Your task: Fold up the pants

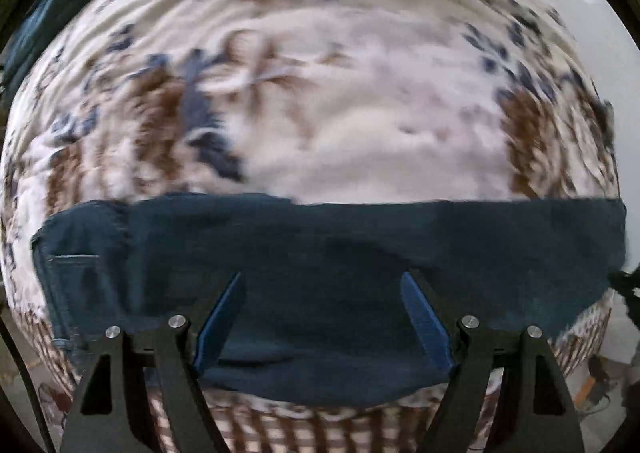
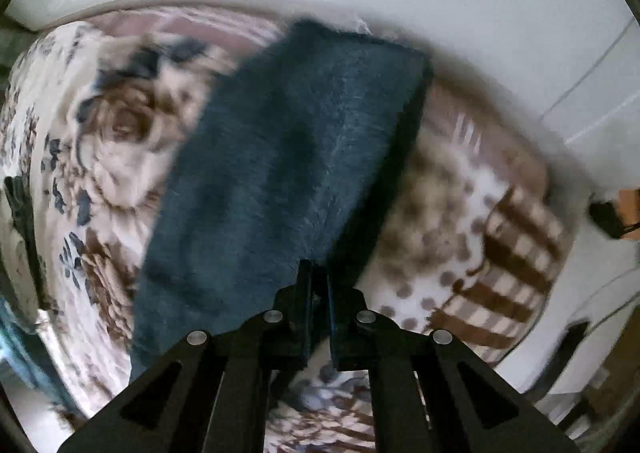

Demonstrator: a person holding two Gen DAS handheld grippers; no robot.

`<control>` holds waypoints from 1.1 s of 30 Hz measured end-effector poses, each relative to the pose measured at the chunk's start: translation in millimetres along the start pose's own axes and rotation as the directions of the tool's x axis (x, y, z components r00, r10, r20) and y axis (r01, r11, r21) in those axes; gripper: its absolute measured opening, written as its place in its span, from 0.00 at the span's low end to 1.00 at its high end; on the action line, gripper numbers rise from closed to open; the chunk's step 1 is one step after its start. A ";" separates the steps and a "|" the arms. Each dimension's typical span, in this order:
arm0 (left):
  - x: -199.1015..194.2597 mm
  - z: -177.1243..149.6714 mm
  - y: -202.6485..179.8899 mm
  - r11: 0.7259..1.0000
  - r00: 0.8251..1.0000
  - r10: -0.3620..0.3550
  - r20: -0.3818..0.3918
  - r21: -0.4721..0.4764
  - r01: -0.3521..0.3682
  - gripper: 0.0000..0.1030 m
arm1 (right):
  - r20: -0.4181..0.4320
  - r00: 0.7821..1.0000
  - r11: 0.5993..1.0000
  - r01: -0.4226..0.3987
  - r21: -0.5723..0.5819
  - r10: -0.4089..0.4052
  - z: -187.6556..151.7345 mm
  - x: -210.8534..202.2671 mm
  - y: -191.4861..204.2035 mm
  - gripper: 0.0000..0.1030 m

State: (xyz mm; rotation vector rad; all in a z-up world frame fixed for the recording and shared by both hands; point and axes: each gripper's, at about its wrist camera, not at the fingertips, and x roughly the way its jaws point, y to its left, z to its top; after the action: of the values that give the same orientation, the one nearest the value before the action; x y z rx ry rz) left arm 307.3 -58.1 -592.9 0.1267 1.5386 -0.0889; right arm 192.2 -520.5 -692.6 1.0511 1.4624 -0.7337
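Dark blue pants (image 1: pixel 320 253) lie folded into a long band across the floral bedspread (image 1: pixel 320 113)

The right gripper (image 2: pixel 318 285) pinches the dark teal pants (image 2: pixel 288 157) (blurred) above a floral bedspread (image 2: pixel 100 141).

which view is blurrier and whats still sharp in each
Both show motion smear; right wrist worse: pants and floral bedspread streaked, only right gripper crisp. Left wrist: bedspread smeared, pants fairly sharp, left gripper sharp.

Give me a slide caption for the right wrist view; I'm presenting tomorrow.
Right gripper shut on dark teal pants, above a floral bedspread.
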 end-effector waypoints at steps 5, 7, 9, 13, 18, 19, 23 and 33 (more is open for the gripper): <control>8.0 3.9 -43.0 0.997 1.000 -0.008 0.011 0.076 0.008 0.76 | 0.020 0.997 0.997 -0.077 -0.010 0.077 4.7 -3.0 -14.2 0.35; 9.2 5.4 -58.4 0.995 1.000 0.000 0.019 0.104 -0.002 0.76 | 0.048 0.992 0.993 -0.116 -0.010 0.117 8.7 -5.7 -15.2 0.68; 9.5 7.2 -69.9 0.993 1.000 -0.002 0.024 0.122 -0.001 0.76 | 0.033 0.991 0.991 -0.131 -0.002 0.131 16.8 -1.5 -14.0 0.70; 8.1 9.6 -83.8 0.989 1.000 -0.002 0.030 0.145 -0.002 0.76 | 0.051 0.998 0.998 -0.045 -0.042 0.047 21.8 10.7 0.3 0.15; 2.3 8.4 -86.1 0.987 0.999 0.008 0.050 0.158 -0.016 0.76 | 0.159 0.985 0.993 -0.047 -0.111 0.065 4.3 -14.6 9.9 0.09; 2.9 8.0 -84.6 0.987 0.999 0.013 0.052 0.160 -0.022 0.76 | 0.163 0.985 0.996 -0.043 -0.075 0.055 3.9 -13.0 3.1 0.04; 3.2 5.7 -77.0 0.988 0.999 0.020 0.050 0.150 -0.028 0.76 | 0.090 0.994 0.998 -0.058 -0.026 0.060 13.2 12.6 -14.7 0.05; -43.8 -14.8 35.2 0.999 0.981 -0.047 0.188 -0.016 0.051 0.77 | 0.119 0.993 0.946 0.045 -0.320 -0.007 -36.4 -45.6 67.3 0.64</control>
State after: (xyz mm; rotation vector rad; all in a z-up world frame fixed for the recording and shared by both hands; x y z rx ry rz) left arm 296.1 -22.1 -548.6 0.0617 1.3540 -0.1209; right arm 236.3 -470.0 -634.0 0.7276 1.4385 -0.5408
